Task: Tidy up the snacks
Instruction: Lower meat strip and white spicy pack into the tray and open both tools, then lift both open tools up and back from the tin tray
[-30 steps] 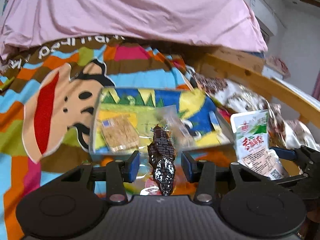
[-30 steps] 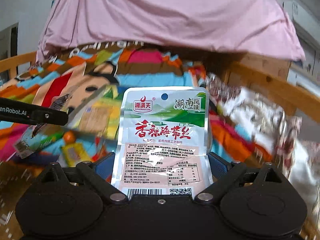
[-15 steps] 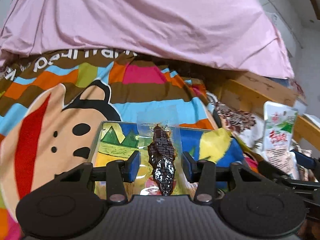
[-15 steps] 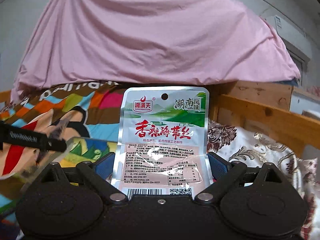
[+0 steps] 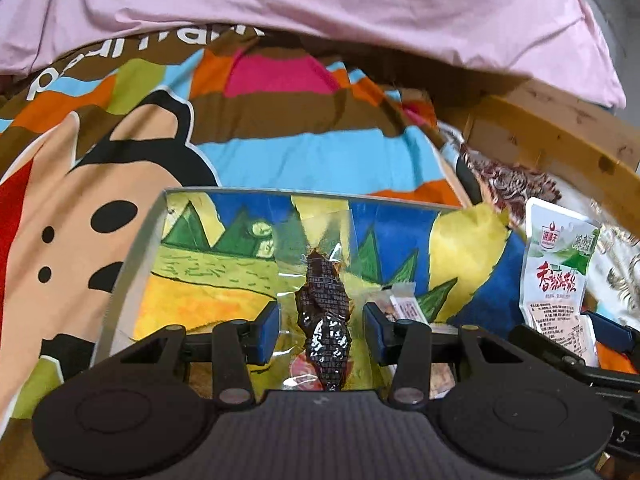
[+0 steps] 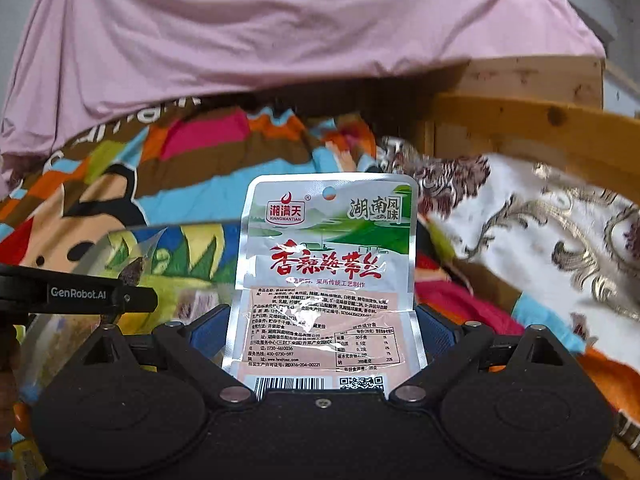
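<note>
My left tongs (image 5: 320, 326) pinch a dark snack packet (image 5: 323, 320) above the painted box (image 5: 132, 264) on the bed; my right tongs (image 6: 323, 330) grip a seaweed pouch (image 6: 326, 276). Neither is boxed yet.

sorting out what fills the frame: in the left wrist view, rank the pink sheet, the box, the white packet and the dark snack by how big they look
1. pink sheet
2. box
3. white packet
4. dark snack

The last two are unsure: the dark snack sits close to the camera in the left hand-held gripper, and the right hand-held gripper hides the packet's bottom.
</note>
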Available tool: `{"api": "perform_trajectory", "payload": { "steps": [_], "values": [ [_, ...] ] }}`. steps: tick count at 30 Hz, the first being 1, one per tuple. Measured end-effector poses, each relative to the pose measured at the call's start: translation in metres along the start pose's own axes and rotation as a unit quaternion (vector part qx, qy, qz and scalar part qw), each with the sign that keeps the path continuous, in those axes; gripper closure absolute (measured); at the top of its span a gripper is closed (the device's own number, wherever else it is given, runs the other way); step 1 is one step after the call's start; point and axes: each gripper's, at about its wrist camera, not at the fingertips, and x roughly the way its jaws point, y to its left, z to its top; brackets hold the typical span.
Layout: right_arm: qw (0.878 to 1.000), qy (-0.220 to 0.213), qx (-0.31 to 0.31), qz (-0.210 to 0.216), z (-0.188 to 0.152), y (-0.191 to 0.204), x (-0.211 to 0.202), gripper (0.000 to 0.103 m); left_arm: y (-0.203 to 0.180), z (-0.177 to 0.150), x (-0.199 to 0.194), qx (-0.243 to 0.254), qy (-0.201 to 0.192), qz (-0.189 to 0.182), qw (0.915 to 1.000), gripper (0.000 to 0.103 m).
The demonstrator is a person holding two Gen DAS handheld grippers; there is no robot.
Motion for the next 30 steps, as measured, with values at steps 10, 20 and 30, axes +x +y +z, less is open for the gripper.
{"api": "perform_trajectory", "payload": {
  "steps": [10, 20, 30],
  "values": [
    [0.999, 0.039, -0.006, 0.006, -0.013, 0.002, 0.011, 0.007, -0.012, -0.009, 0.013, 0.007, 0.032, 0.023, 0.9992, 0.054],
    [0.999, 0.047, -0.006, 0.017, -0.016, 0.001, 0.014, 0.006, -0.017, -0.014, 0.022, 0.006, 0.065, 0.019, 0.9977, 0.050],
    [1.000, 0.011, -0.011, 0.011, -0.005, -0.001, -0.016, 0.001, -0.009, -0.008, -0.015, -0.028, 0.023, 0.009, 0.9993, 0.014]
  ]
}}
